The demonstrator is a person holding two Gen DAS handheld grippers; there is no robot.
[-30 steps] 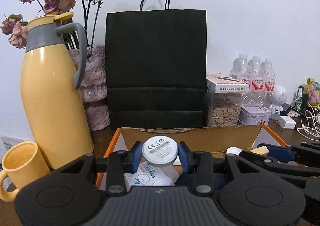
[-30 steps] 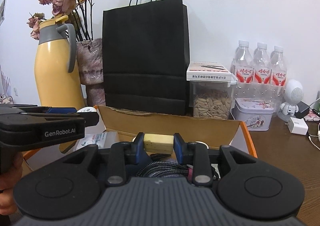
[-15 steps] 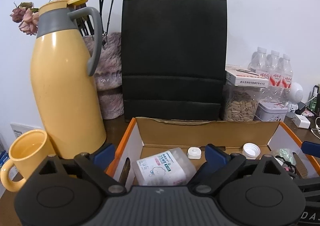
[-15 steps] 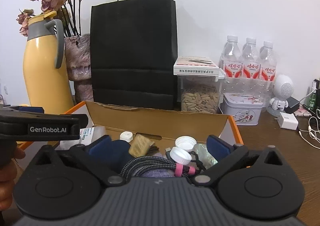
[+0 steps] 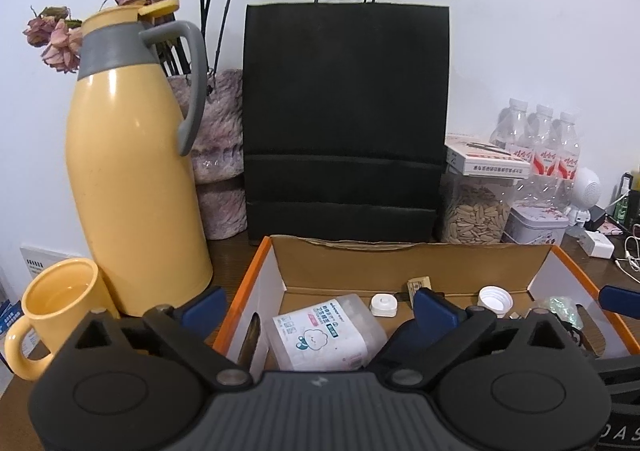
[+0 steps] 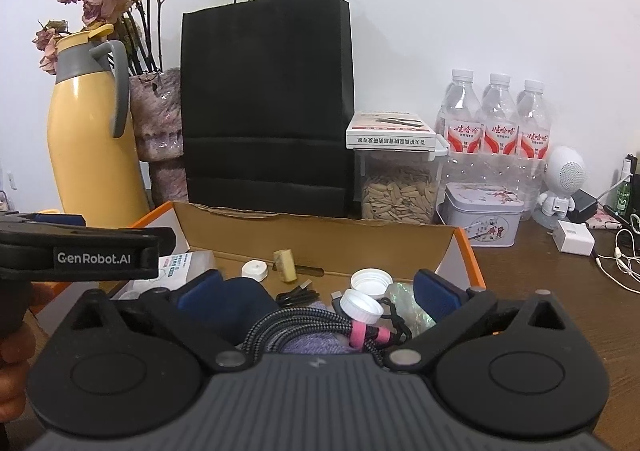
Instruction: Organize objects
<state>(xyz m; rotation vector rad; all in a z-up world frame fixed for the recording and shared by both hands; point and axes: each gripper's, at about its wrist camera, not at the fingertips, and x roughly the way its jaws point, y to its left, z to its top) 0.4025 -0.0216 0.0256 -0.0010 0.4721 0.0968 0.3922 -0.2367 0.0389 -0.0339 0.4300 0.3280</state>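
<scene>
An open cardboard box [image 5: 400,267] with orange edges lies under both grippers. My left gripper [image 5: 319,307] hangs over its left end, its jaws still opening with nothing pressed between them. Below it lie a tissue pack [image 5: 324,335] and a small white round device [image 5: 383,304]. My right gripper [image 6: 318,288] stands open over the box's right half, above a coiled braided cable [image 6: 304,325] and two white bottle caps [image 6: 371,283]. A small yellow block [image 6: 286,260] rests on the box floor near the back wall. In the right wrist view, the left gripper's body [image 6: 92,247] sits at the left.
A yellow thermos jug [image 5: 136,179] and yellow mug [image 5: 56,303] stand left of the box. Behind it are a black paper bag [image 5: 344,123], a vase of dried flowers [image 5: 216,155], a seed jar [image 6: 398,187], water bottles [image 6: 498,123], a tin [image 6: 484,217] and a charger [image 6: 574,237].
Both grippers have opened wide. The left let go of the white round device and the right let go of the yellow block; both now lie in the box.
</scene>
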